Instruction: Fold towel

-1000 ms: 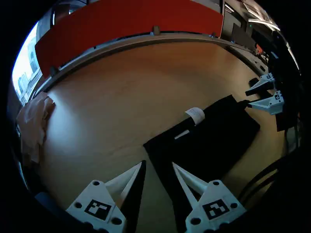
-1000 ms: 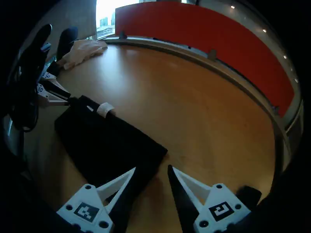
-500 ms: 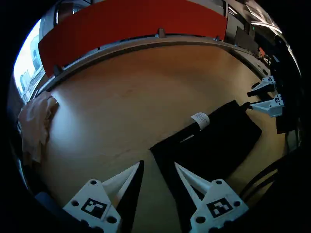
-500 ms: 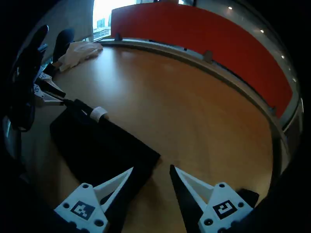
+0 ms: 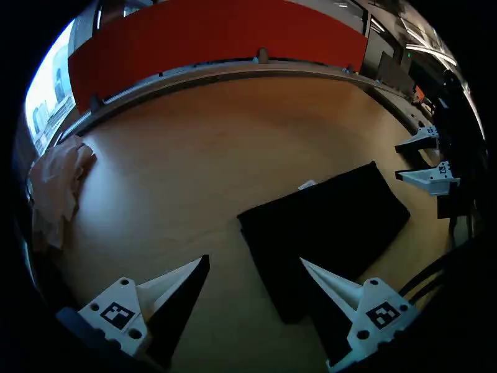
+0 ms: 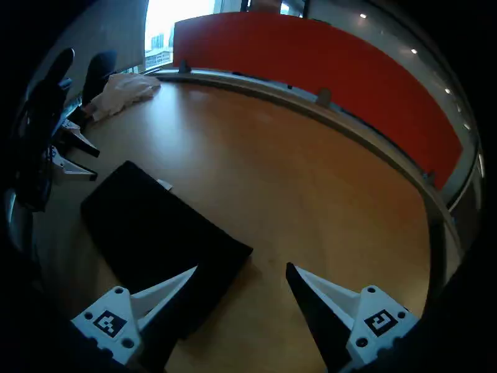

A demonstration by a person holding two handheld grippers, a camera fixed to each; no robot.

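While the black towel (image 5: pixel 323 233) lay flat on the wooden table (image 5: pixel 186 155) as a folded rectangle, neither gripper had hold of it. A small white tag (image 5: pixel 307 184) poked out at its far edge.

In the left gripper view, the left gripper (image 5: pixel 253 260) was at the towel's near corner with its fingers spread wide and nothing between them. One finger was over bare wood, the other over the cloth; contact couldn't be judged. The right gripper (image 5: pixel 397 161) sat just off the towel's far end, also spread.

The right gripper view gave the same read: towel (image 6: pixel 155 236) flat, right gripper (image 6: pixel 241 267) apart at the near corner, left gripper (image 6: pixel 97 166) apart beside the far end.

A crumpled pale cloth (image 5: pixel 56 180) lay well apart near the table's edge. A red panel (image 5: pixel 205 31) ran along the far side.
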